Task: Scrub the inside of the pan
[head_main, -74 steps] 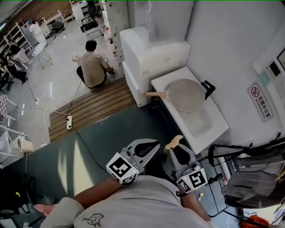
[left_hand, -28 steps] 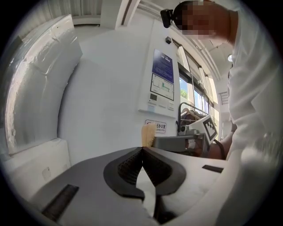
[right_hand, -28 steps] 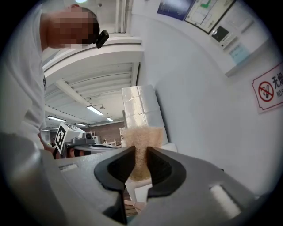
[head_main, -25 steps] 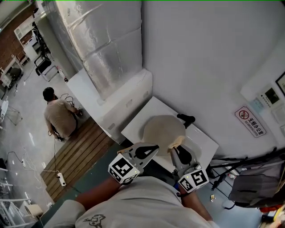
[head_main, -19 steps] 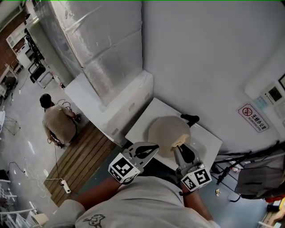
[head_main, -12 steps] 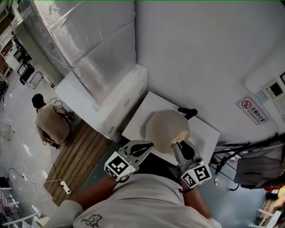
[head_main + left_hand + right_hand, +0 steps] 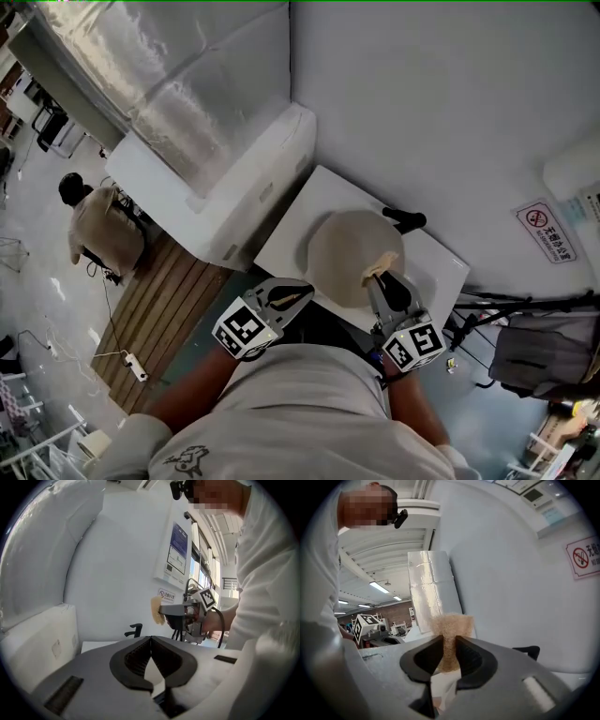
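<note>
The white table, which three seconds before had lain well off at 1 o'clock across the floor, now sat just in front of the person. The pan resting on it filled the middle of the head view, so I judged the approach finished and scrubbing about to begin. The left tool was closed on nothing near the pan's 8 o'clock edge. The right tool pinched the tan sponge over the pan's 4 o'clock rim, far nearer than before, though contact was unclear.
</note>
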Available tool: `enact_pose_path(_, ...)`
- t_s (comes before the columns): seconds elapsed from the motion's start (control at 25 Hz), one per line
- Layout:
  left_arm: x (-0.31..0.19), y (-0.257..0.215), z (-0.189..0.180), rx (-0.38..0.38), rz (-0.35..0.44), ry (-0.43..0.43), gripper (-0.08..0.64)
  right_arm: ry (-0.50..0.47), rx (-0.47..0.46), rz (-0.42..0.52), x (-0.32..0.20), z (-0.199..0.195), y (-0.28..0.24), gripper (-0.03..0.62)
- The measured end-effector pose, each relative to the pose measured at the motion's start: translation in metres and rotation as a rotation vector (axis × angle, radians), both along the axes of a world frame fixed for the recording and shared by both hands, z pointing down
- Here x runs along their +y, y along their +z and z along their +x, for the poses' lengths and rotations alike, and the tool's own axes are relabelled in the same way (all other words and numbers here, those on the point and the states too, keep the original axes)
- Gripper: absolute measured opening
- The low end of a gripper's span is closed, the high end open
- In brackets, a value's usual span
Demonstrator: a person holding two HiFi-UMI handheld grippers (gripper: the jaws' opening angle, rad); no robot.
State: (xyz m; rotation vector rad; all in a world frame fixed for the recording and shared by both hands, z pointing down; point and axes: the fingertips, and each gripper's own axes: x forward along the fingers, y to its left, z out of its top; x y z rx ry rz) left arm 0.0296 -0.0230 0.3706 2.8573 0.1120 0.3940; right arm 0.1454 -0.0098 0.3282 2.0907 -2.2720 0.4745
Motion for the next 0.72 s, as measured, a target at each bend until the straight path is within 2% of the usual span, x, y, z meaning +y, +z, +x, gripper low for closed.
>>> enact_pose_path(0.2,-0.011,0.038,0.003,-0.066,-0.017,-0.018,0.0,-0.017,-0.02,-0.06,-0.015,0.017,0.032,0.081)
enact_pose_path(0.36,-0.01,0.067,0.004,-0.093,-0.054,-0.009,0.0,-0.03,-0.034,-0.101,-0.022,0.027,0.054,0.081)
enact_pose_path(0.48,-0.013,0.092,0.003,-0.137,-0.049,0.004,0.0,-0.044,-0.044,-0.113,-0.03,0.032,0.067,0.081)
enact_pose_path(0.6,-0.015,0.12,0.003,-0.206,-0.014,0.017,0.005,-0.053,-0.051,-0.133,-0.037,0.038,0.084,0.081)
enact_pose_path(0.72,-0.015,0.151,-0.003,-0.307,0.011,0.035,0.015,-0.06,-0.06,-0.163,-0.042,0.043,0.102,0.083)
